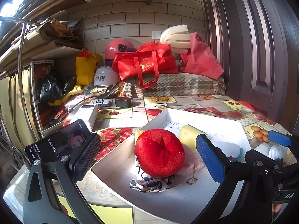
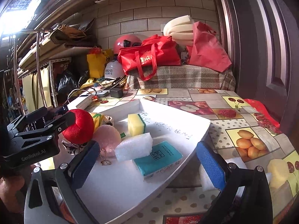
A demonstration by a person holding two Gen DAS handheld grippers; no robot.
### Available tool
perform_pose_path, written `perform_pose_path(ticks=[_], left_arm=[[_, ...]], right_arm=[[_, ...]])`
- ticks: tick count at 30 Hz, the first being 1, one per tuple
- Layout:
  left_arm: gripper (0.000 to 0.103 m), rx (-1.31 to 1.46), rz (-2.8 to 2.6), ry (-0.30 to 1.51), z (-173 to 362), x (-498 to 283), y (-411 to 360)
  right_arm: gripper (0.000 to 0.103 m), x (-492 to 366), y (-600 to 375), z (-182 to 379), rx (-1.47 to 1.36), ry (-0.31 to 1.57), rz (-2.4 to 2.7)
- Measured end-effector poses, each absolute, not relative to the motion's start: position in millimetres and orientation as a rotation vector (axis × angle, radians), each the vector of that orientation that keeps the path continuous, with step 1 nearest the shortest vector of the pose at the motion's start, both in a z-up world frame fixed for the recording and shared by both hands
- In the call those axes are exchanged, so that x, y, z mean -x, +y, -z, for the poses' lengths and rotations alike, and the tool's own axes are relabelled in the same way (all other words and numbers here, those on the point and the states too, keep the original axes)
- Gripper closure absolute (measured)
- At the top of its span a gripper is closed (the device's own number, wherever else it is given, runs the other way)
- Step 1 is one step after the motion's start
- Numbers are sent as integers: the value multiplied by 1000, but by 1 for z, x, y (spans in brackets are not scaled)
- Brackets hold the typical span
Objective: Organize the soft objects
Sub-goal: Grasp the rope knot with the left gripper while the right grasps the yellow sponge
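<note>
**Soft things gathered in the white tray, both grippers spread and empty**

At the far left of the left wrist view, a phone [image 1: 58, 141] with a lit screen leaned on the fruit-print tablecloth [image 1: 205, 102], just behind the left gripper's dark finger pad. The left gripper [image 1: 147, 160] had its fingers set wide apart and gripped nothing; it hung over the near left part of the white tray [image 1: 164, 201]. Between its fingers sat the red plush ball [image 1: 158, 153], resting on a patterned cloth item [image 1: 147, 183] at the tray's left side. Just right of the ball lay the pink pompom [image 1: 188, 158] with a small gold chain [image 1: 192, 177].

Behind these stood the yellow sponge [image 1: 188, 136] with its green backing, near the middle of the tray. In the right wrist view a white foam block [image 2: 134, 146] lay in front of that sponge, touching the pompom on one side and overlapping a teal tissue pack [image 2: 158, 160] on the other.

The right gripper [image 2: 147, 165] was likewise spread open with nothing between its blue pads, straddling the tray's near right edge. Outside the tray, to its right, a white foam piece [image 2: 207, 179] lay on the tablecloth just behind the right-hand pad, and a pale yellow sponge [image 2: 278, 171] sat further right, at the table's edge.
</note>
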State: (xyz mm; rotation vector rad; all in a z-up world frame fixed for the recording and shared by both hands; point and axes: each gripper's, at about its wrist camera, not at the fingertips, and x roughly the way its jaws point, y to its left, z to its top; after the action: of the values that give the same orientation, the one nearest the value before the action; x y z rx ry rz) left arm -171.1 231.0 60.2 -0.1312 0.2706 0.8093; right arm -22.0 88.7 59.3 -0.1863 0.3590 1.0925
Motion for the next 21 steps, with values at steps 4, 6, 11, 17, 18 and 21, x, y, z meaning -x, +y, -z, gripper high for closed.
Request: perform_pose_path(ticks=[4,6,11,17,18,21], left_arm=[[0,123,-803,272,-60,172,224],[0,116,-799,274,-60,171,219],[0,97,-790,286,-60,167,210],[0,82,-790,298,-59,162,201],[0,84,-781,299,-59,161,199],[0,92,-725,298,-59,160,189]], right_arm=[[0,22,84,-59,180,364,-1090],[0,21,82,-59,178,370,-1088],[0,16,74,-57,156,399,-1086],[0,9,54,-56,101,430,-1083],[0,9,50,-56,94,427,-1081],[0,6,35,-58,96,409,-1058]])
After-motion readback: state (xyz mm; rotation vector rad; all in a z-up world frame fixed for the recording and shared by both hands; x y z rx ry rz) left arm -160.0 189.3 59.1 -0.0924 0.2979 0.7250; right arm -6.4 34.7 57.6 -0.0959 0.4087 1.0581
